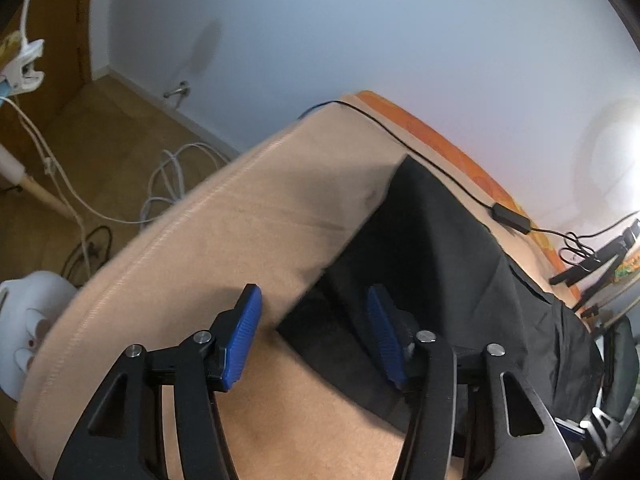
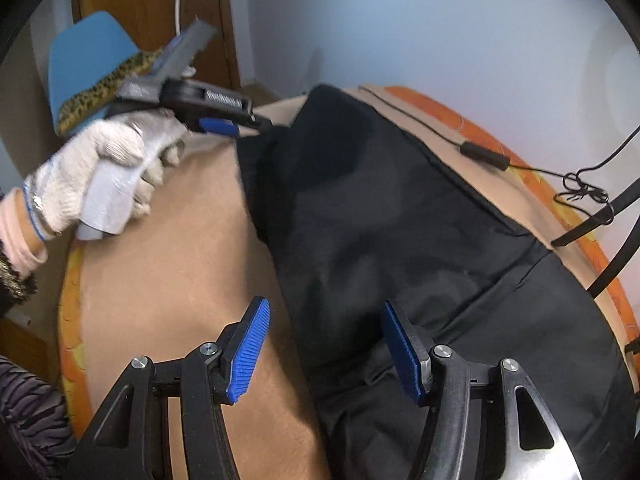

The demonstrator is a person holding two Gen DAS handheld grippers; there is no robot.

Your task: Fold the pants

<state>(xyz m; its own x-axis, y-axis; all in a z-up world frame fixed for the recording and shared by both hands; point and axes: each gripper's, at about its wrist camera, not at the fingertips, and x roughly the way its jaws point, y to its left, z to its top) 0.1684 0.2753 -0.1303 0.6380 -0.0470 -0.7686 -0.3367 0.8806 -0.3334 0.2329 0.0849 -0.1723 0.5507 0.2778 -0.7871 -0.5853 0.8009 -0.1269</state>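
Black pants (image 2: 400, 216) lie spread on a tan bed sheet (image 2: 168, 280). My right gripper (image 2: 325, 306) is open just above their left edge, with the left pad over the sheet and the right pad over the black cloth. A gloved hand (image 2: 108, 160) holds my left gripper (image 2: 240, 128) at the pants' far left corner. In the left wrist view the left gripper (image 1: 313, 294) is open. A corner of the pants (image 1: 432, 248) lies between its blue pads, and neither pad presses on the cloth.
A black cable with an inline box (image 2: 484, 156) runs along the bed's far side, beside an orange cover edge (image 2: 540, 184). Black tripod legs (image 2: 600, 216) stand at the right. White cables (image 1: 168, 184) lie on the wooden floor. A blue chair (image 2: 88, 60) stands by the door.
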